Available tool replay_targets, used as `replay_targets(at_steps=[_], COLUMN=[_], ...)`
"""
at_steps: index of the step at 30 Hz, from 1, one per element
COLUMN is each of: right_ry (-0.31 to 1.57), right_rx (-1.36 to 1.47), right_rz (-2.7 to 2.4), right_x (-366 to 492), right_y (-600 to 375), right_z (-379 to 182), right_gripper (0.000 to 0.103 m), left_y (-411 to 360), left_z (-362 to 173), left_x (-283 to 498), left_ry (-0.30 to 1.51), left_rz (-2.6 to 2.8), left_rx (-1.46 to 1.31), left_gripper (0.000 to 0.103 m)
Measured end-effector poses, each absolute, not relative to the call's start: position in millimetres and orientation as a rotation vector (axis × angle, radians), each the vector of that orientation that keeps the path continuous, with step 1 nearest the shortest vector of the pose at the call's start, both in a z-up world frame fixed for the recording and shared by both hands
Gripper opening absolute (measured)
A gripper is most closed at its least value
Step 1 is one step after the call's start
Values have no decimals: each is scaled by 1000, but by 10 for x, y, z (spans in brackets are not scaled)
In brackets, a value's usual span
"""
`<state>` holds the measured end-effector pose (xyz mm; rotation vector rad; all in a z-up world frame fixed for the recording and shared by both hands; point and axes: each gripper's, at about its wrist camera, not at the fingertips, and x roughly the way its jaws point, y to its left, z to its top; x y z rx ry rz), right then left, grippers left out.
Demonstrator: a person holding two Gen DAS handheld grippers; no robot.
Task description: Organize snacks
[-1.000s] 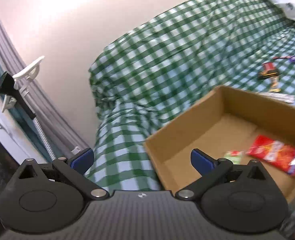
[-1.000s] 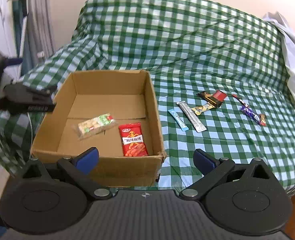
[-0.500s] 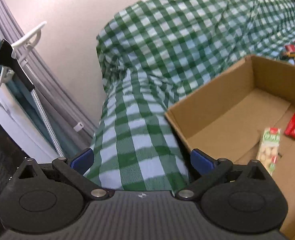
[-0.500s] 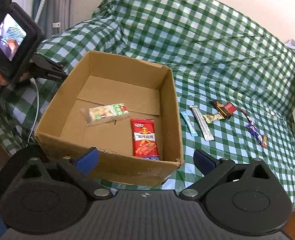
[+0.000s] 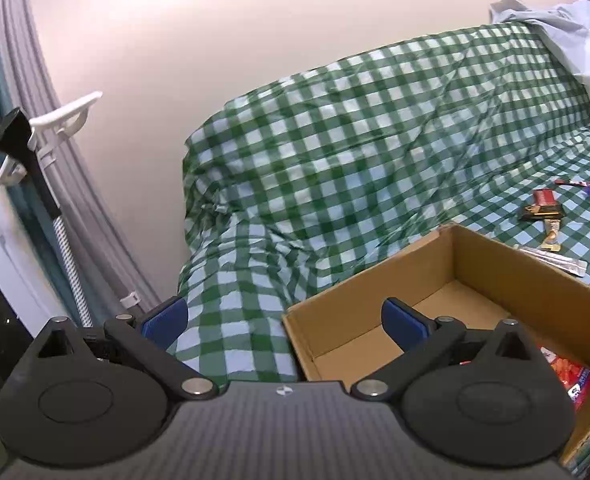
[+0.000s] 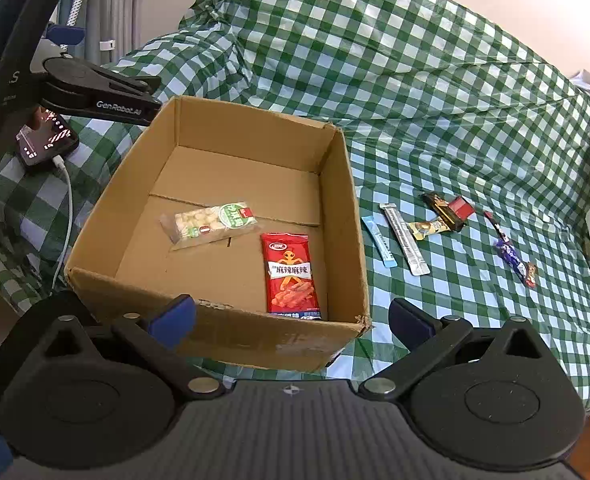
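An open cardboard box (image 6: pixel 337 216) sits on the green checked sofa cover. Inside lie a clear pack of pale biscuits (image 6: pixel 211 222) and a red snack pack (image 6: pixel 291 274). To the box's right on the cloth lie a blue stick (image 6: pixel 379 241), a silver stick (image 6: pixel 405 239), a gold bar (image 6: pixel 427 227), a black-and-red bar (image 6: pixel 449 209) and a purple candy (image 6: pixel 509 254). My right gripper (image 6: pixel 293 318) is open and empty in front of the box's near wall. My left gripper (image 5: pixel 285 318) is open and empty over the box's left corner (image 5: pixel 295 316).
The left gripper's body (image 6: pixel 95 100) and a phone with a white cable (image 6: pixel 45 140) sit left of the box. Grey curtains and a pole (image 5: pixel 51 208) stand at the far left. A pale blue cloth (image 5: pixel 567 36) lies on the sofa's right end.
The right gripper has moved closer and more above the box. The left gripper's view swung away and back to the right, so the loose snacks show again.
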<state>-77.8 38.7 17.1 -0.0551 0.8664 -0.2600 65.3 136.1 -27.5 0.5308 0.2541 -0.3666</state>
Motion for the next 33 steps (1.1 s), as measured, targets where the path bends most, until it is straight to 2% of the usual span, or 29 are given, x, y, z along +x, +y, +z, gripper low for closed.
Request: replay_targets(at_steps=[14, 27, 33], right_ry=[884, 907, 917], right_rx=[-58, -78, -75], right_rz=[-248, -230, -233], right_x=[-744, -690, -675], right_y=[418, 442, 436], right_z=[138, 88, 67], right_gripper=[102, 102, 102], left_y=[1468, 2003, 1977], left_z=[-517, -619, -728], left_x=[852, 1518, 1506], left_ry=[301, 434, 407], left_rz=[-314, -176, -151], left_rx=[614, 545, 609], left_gripper=[103, 103, 103])
